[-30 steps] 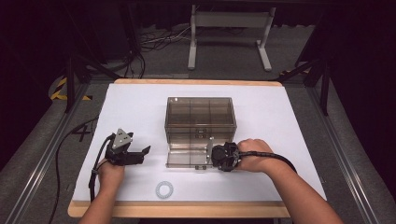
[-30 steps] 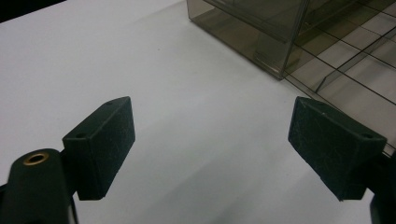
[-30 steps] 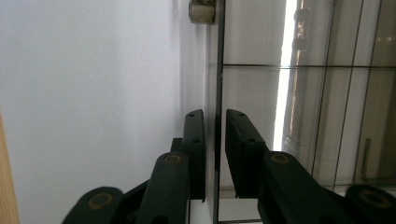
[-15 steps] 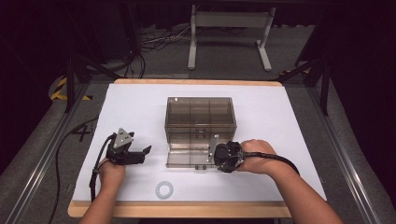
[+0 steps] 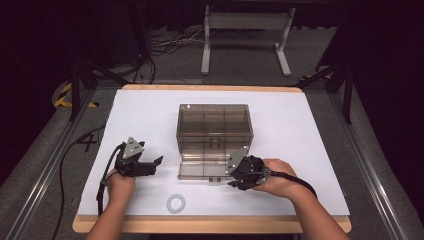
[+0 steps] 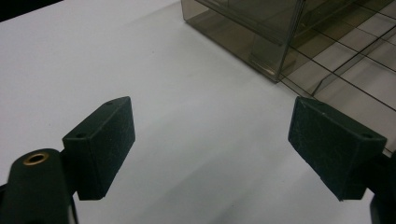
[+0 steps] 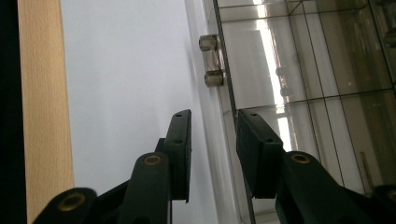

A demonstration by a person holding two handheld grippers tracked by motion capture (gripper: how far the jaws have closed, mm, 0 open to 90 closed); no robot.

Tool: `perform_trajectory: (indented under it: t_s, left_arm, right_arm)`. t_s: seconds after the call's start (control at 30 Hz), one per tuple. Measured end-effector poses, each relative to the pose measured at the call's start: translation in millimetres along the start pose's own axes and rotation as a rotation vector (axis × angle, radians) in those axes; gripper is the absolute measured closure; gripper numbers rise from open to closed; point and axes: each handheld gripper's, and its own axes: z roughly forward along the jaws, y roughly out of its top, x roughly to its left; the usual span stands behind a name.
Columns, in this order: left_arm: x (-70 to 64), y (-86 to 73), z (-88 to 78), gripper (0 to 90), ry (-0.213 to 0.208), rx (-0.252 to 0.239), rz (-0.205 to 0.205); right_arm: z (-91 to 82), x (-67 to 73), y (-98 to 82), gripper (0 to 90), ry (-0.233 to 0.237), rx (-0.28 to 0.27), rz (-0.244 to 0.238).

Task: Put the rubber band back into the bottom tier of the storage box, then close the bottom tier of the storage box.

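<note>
On the left, the left gripper rests on the white table cover in the person's left hand. It is in the same place as one second ago. In the left gripper view its two pads stand wide apart and nothing is between them, so it is released. It points toward the box, which lies ahead and to the right of its jaws, well apart from them.

Nearer to the person than both grippers, and between them, a small pale ring lies on the cover, untouched.

In the middle stands the smoky transparent box. Its front door is folded down flat on the cover.

On the right, the right gripper is at the front right corner of this lowered door. One second ago it was closer over the door edge; now the right hand has drawn back a little to the right, and the jaws have just been opening. In the right gripper view the pads stand apart, one on each side of the thin door edge, and do not seem to press it. The small clear handle of the door is farther ahead of the jaws.

I judge that the door is now let go and lies open, so the opening step looks finished.
</note>
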Motion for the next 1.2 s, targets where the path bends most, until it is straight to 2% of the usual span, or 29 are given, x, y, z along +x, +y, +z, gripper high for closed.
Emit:
perform_trajectory:
  t_s: [0.13, 0.17, 0.33, 0.53, 0.77, 0.9, 1.2]
  left_arm:
    - [0.1, 0.1, 0.3, 15.6, -0.001, -0.003, -0.003]
    - [0.3, 0.2, 0.7, 15.6, 0.0, -0.002, -0.001]
    - [-0.2, 0.8, 1.2, 15.6, -0.001, -0.002, -0.001]
    - [-0.2, 1.2, 1.7, 15.6, -0.003, -0.003, -0.001]
    - [-0.6, 1.6, 2.0, 15.6, -0.001, -0.001, 0.003]
    - [-0.5, 1.7, 1.5, 15.6, -0.002, -0.008, 0.0]
    - [-1.3, 0.7, -0.1, 15.6, -0.001, -0.001, 0.004]
  right_arm:
    - [0.2, 1.1, 0.2, 65.3, -0.007, -0.028, 0.012]
    - [0.6, 1.2, 0.2, 65.2, -0.008, -0.05, 0.02]
    - [2.3, 2.8, 0.6, 65.3, -0.002, -0.054, 0.038]
    - [2.4, 5.0, 6.1, 65.3, 0.003, -0.094, 0.045]
    - [2.4, 7.9, 19.0, 65.2, 0.01, -0.102, 0.061]
    - [3.4, 10.8, 29.5, 65.1, 0.012, -0.084, 0.065]
    - [7.1, 14.7, 47.6, 65.1, 0.017, -0.087, 0.032]
